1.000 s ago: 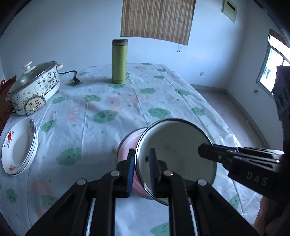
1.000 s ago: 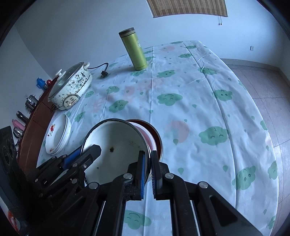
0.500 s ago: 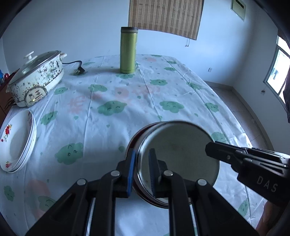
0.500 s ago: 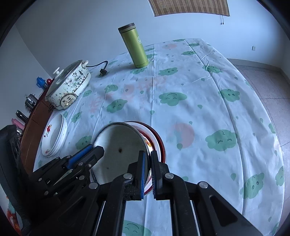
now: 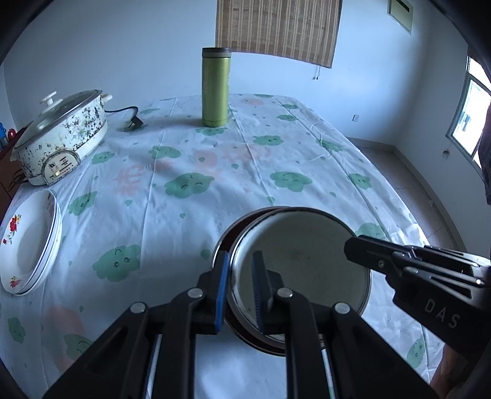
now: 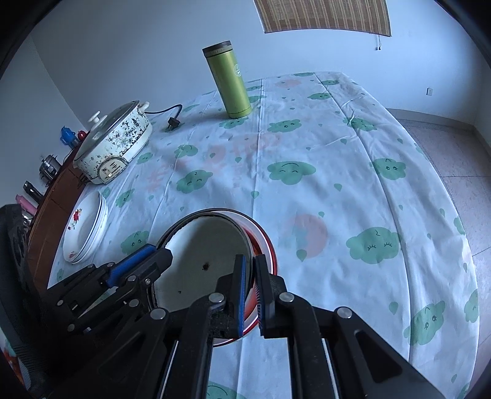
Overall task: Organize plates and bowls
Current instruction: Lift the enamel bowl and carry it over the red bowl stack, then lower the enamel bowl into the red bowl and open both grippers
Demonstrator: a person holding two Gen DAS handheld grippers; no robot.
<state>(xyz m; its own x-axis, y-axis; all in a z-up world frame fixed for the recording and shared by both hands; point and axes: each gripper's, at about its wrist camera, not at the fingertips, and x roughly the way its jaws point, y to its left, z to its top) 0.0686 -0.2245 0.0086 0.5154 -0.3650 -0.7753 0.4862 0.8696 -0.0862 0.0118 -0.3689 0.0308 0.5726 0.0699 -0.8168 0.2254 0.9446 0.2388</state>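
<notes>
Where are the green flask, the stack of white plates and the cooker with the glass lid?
Green flask (image 5: 214, 92), left wrist view, middle of its body.
Stack of white plates (image 5: 23, 245), left wrist view, well of the top plate.
Cooker with glass lid (image 6: 121, 144), right wrist view, speckled side wall.

1. Looks like a home dining room: round table (image 6: 353, 159) under a cloud-print cloth, spread ahead of the fingers.
2. Far left of the fingers, a lidded electric cooker (image 5: 58, 139), unplugged.
3. Straight ahead, a green flask (image 5: 215, 87); behind it a bamboo blind (image 5: 276, 29).
4. Left, stacked flowered plates (image 5: 27, 242); right, tiled floor (image 6: 454, 159).
</notes>
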